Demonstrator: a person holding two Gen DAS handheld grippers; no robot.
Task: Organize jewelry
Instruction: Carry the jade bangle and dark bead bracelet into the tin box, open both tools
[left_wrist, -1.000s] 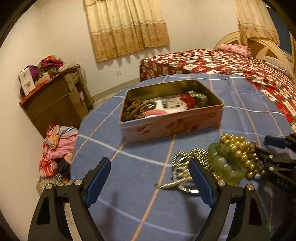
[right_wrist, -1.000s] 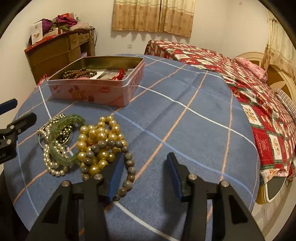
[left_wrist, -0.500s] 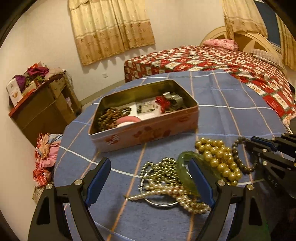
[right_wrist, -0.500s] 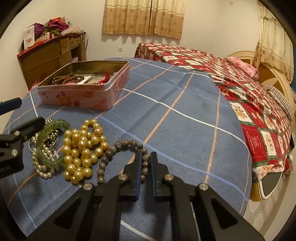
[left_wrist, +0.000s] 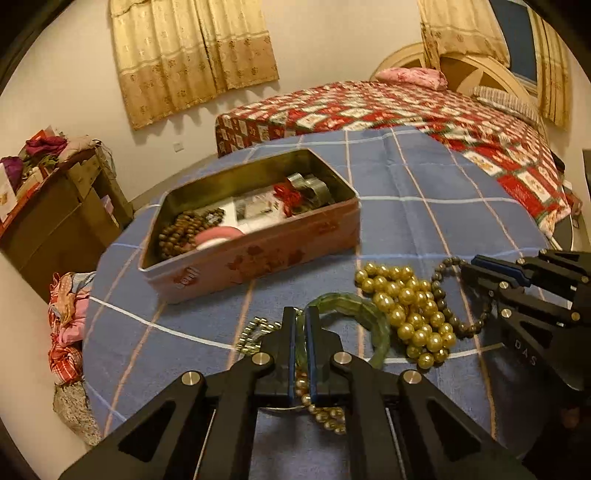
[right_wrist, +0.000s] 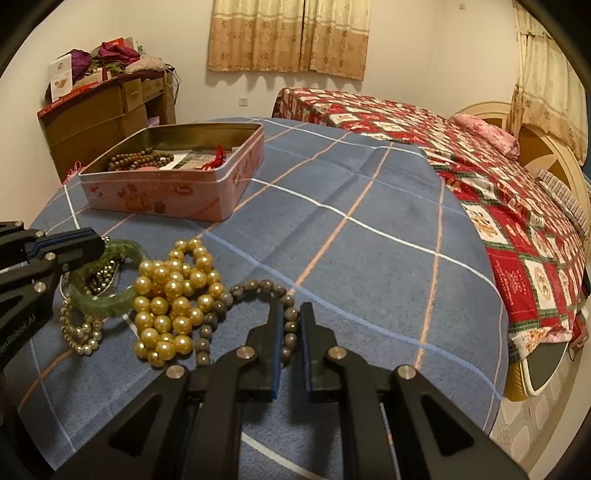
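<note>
The left tongs (left_wrist: 302, 325), wide apart a second ago, are now pinched together on the near rim of the green bangle (right_wrist: 105, 301), so that piece is gripped while it lies on the worktop (right_wrist: 369, 251), half over a tangle of small pale pearl strands (right_wrist: 79, 332). The right tongs (right_wrist: 289, 334) closed half a second back and stay clamped on the dark grey bead bracelet (right_wrist: 258, 286), which loops out just beside the heap of big golden pearls (right_wrist: 173, 295) and touches it. Both hands are loaded, then, and my read is the lift toward the pink tin (left_wrist: 251, 254) comes next, though nothing has left the cloth yet. That tin sits open farther back, well apart from the pile, already holding a brown bead string (left_wrist: 184, 232), some red tassel (left_wrist: 290, 195) and papers. Underneath is a blue cloth with white and orange grid lines, draped over a round top. Around it: a bed (right_wrist: 480, 166) in a red patchwork quilt with a pink pillow, beige curtains (right_wrist: 288, 33), a cluttered wooden dresser (right_wrist: 107, 114), and clothes heaped on the floor (left_wrist: 68, 321).
</note>
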